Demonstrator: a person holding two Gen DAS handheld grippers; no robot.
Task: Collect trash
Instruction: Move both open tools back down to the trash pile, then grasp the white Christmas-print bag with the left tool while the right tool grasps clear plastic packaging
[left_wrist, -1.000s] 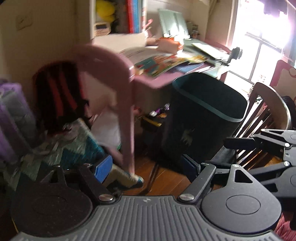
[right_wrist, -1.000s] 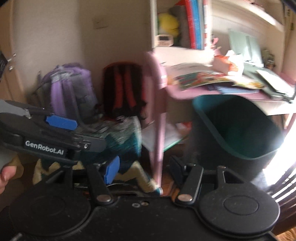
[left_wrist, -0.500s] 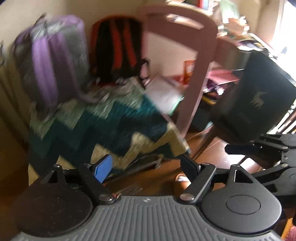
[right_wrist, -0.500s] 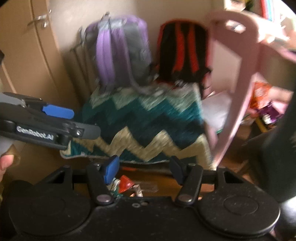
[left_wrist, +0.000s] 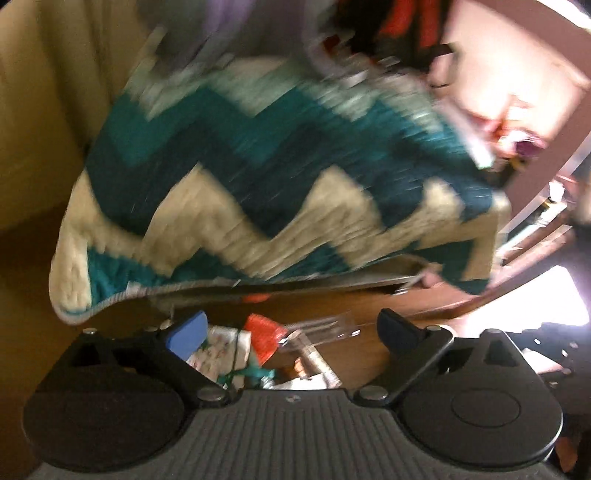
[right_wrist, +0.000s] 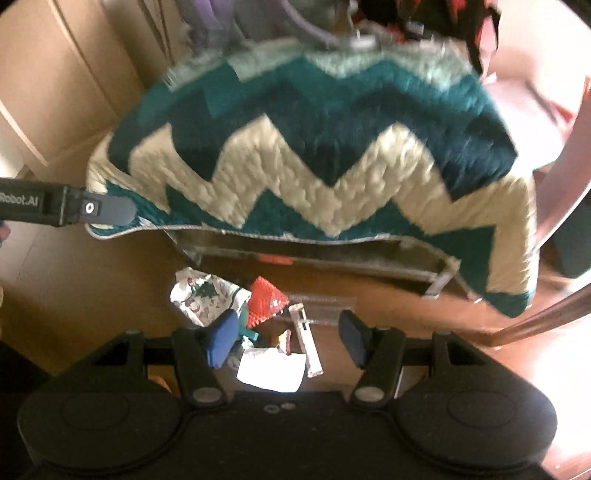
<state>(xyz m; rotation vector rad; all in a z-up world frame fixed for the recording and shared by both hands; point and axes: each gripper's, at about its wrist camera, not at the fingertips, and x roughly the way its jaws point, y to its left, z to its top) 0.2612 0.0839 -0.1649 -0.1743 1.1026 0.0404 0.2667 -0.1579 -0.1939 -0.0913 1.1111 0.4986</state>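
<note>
Both tongs, the left tongs (left_wrist: 291, 332) just opened wider and the right tongs (right_wrist: 286, 338), are spread and pinch nothing. The pile of crumpled paper and red wrapper trash (right_wrist: 258, 325) lies on the brown wooden floor (right_wrist: 110, 295) at the lower middle, just below the teal and cream zigzag quilt (right_wrist: 314, 166). The bits lie close together, so the tongs could grab only one, push the others away, or catch the quilt edge.

right gripper (right_wrist: 286, 334): fingers apart, empty | trash pile (right_wrist: 243, 317) on floor below | zigzag blanket (right_wrist: 314, 155) beyond

Black left gripper (left_wrist: 291, 330), ribbed grey housing, blue pads (left_wrist: 186, 336), silver screws

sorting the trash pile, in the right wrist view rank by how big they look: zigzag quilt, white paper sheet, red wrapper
1. zigzag quilt, by far
2. white paper sheet
3. red wrapper, only slightly smaller than the paper, so that order is unsure
</note>
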